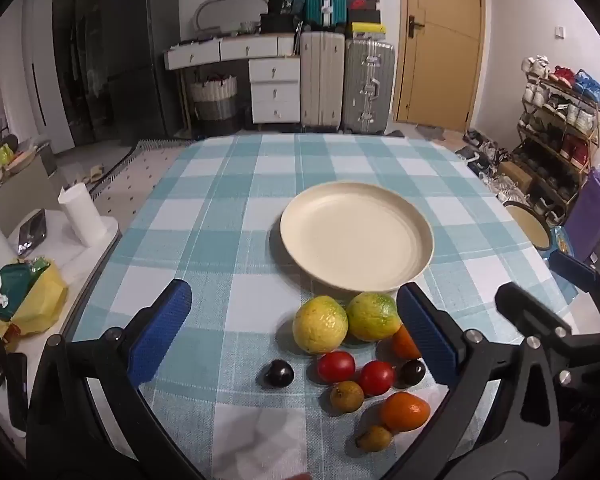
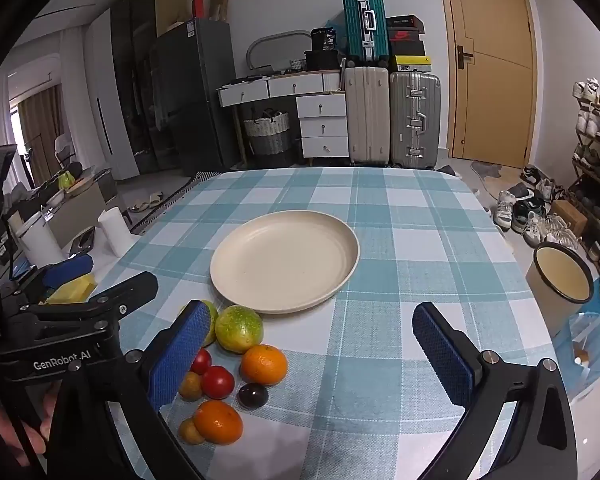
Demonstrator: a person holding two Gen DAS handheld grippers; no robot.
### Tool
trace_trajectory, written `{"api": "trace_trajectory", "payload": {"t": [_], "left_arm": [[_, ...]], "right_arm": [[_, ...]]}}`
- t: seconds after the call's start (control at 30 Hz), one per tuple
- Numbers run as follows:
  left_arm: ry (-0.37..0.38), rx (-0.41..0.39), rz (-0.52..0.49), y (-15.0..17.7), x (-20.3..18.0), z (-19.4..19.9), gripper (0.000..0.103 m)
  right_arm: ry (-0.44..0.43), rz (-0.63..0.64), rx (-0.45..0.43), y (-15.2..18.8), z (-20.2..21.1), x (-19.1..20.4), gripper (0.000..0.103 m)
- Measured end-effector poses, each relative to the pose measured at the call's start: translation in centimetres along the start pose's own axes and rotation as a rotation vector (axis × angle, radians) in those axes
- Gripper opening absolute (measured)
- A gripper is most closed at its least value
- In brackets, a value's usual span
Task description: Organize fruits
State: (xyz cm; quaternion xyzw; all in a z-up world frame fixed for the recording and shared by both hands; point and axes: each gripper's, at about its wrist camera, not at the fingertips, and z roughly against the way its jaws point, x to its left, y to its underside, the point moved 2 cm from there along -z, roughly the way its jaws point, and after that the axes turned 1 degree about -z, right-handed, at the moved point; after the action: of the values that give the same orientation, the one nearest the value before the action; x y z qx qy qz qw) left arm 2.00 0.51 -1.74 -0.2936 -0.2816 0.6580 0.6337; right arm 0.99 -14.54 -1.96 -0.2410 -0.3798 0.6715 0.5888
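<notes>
Both claws, left (image 1: 292, 328) and right (image 2: 314, 354), hang wide open and empty above the counter (image 2: 420, 216); the clustered fruit (image 2: 236, 364) beside the bare plate (image 2: 284, 260) could roll away if nudged.

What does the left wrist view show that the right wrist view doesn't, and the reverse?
Only the left wrist view shows the lone dark plum apart from the pile, and the purple bag. Only the right wrist view shows sandals on the floor and a hand at the left edge. Both share the empty cream plate, the fruit pile, the checked tablecloth and the enamel mug.
</notes>
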Motion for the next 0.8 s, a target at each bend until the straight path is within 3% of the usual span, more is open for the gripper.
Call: {"api": "trace_trajectory", "payload": {"t": [0.1,0.33,0.8], "left_arm": [[-0.003,0.009,-0.018,-0.7,0.0,-0.5,0.102],[-0.034,-0.063,-0.046,0.0,-0.7,0.9,0.102],[-0.042,-0.053,-0.033,0.4,-0.3,0.6,0.102]], "right_arm": [[-0.006,-0.004,0.000,0.0,0.0,0.0,0.103],[-0.013,-0.013,-0.008,0.0,0.1,-0.2,0.103],[-0.023,-0.024,-0.006,0.3,-0.1,-0.4,0.103]]}}
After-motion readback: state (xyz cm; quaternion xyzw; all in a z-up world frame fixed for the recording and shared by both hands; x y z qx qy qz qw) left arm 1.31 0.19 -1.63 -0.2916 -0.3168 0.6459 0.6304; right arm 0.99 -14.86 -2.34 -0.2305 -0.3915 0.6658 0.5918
